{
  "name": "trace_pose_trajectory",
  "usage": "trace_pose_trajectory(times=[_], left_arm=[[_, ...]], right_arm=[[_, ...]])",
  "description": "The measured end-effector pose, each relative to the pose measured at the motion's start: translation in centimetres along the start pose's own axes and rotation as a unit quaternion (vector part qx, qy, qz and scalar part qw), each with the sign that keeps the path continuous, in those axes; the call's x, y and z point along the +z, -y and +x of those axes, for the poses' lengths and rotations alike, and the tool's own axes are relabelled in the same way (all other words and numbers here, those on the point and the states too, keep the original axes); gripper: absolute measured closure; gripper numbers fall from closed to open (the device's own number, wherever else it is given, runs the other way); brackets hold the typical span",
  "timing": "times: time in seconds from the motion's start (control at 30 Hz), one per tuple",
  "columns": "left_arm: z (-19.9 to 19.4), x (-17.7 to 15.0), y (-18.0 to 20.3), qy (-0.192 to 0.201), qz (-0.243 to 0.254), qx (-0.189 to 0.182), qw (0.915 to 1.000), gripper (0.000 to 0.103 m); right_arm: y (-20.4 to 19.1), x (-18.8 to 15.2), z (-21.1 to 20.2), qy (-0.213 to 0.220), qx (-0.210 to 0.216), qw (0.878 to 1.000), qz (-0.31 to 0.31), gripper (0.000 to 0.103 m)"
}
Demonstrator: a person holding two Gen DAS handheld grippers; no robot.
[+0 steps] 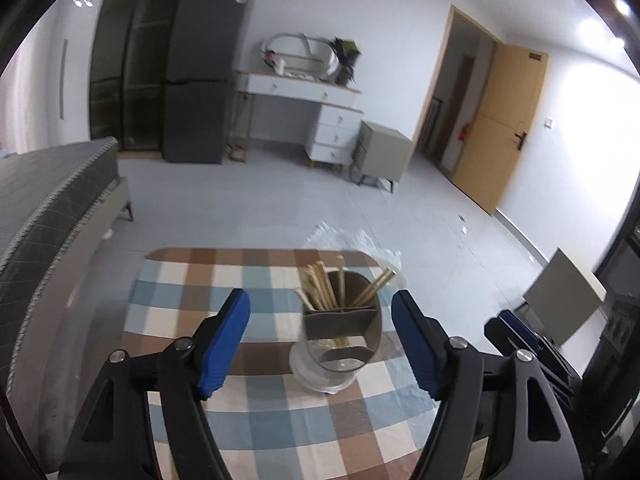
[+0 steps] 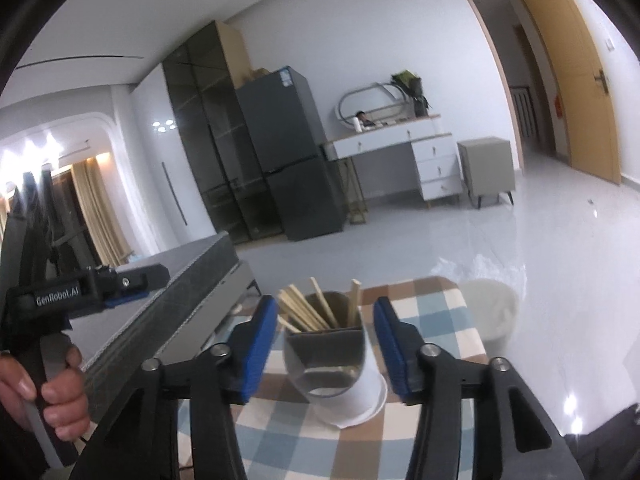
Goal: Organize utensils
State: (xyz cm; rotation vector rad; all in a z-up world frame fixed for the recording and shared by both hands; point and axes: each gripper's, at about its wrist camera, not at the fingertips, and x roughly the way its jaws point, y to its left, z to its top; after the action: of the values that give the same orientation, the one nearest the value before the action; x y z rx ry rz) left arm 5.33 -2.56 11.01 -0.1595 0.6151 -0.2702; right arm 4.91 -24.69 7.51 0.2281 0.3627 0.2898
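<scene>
Left gripper (image 1: 321,344) wide open, blue-padded fingers (image 1: 224,344) splayed, holding nothing. Right gripper (image 2: 326,350) same deal, gaping, nothing between fingers (image 2: 260,350). Left hand (image 2: 44,392) wrapped round left gripper's handle, seen from right wrist cam.

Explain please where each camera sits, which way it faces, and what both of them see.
Left wrist: sits on the left gripper, facing forward over the checkered table at the utensil holder; its open fingers and the other gripper show.
Right wrist: sits on the right gripper, facing the same holder; its open fingers and the person's left hand show.
Shared: holder, chopsticks, table, fridge, desk.
</scene>
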Motion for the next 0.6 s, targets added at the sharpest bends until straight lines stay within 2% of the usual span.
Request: trace_pose_trajectory(times=[0.03, 0.07, 0.1, 0.23, 0.3, 0.43, 0.57, 0.6], left_arm=[[-0.3, -0.1, -0.2, 0.004, -0.002, 0.004, 1.0000, 0.025], [-0.8, -0.3, -0.3, 0.010, -0.004, 0.009, 0.9999, 0.022], [-1.6, -0.5, -0.4, 0.019, -0.006, 0.016, 0.9997, 0.021], [-2.4, -1.4, -0.6, 0.041, -0.002, 0.033, 0.9986, 0.014], [-2.9, -2.1, -0.4, 0.055, 0.008, 0.046, 0.9974, 0.010], [-3.7, -3.4, -0.3, 0.085, 0.017, 0.062, 0.9943, 0.002], [-3.4, -4.8, -0.6, 0.096, 0.026, 0.073, 0.9924, 0.002], [-3.4, -5.1, -0.8, 0.096, 0.025, 0.073, 0.9924, 0.002]], right_arm=[[-0.5, 0.0, -0.4, 0.005, 0.004, 1.000, -0.004, 0.047], [-0.8, -0.2, -0.8, 0.009, 0.006, 1.000, -0.007, 0.041], [-1.2, -0.2, -1.1, 0.013, 0.007, 1.000, -0.009, 0.034], [-2.5, -0.7, -2.1, 0.029, 0.009, 0.999, -0.023, 0.025], [-3.0, -1.0, -2.5, 0.032, 0.008, 0.999, -0.028, 0.016], [-4.0, -2.0, -3.4, 0.048, 0.012, 0.998, -0.037, 0.013], [-5.0, -3.4, -4.3, 0.067, 0.000, 0.996, -0.056, 0.000], [-5.2, -3.8, -4.4, 0.070, -0.003, 0.996, -0.061, 0.000]])
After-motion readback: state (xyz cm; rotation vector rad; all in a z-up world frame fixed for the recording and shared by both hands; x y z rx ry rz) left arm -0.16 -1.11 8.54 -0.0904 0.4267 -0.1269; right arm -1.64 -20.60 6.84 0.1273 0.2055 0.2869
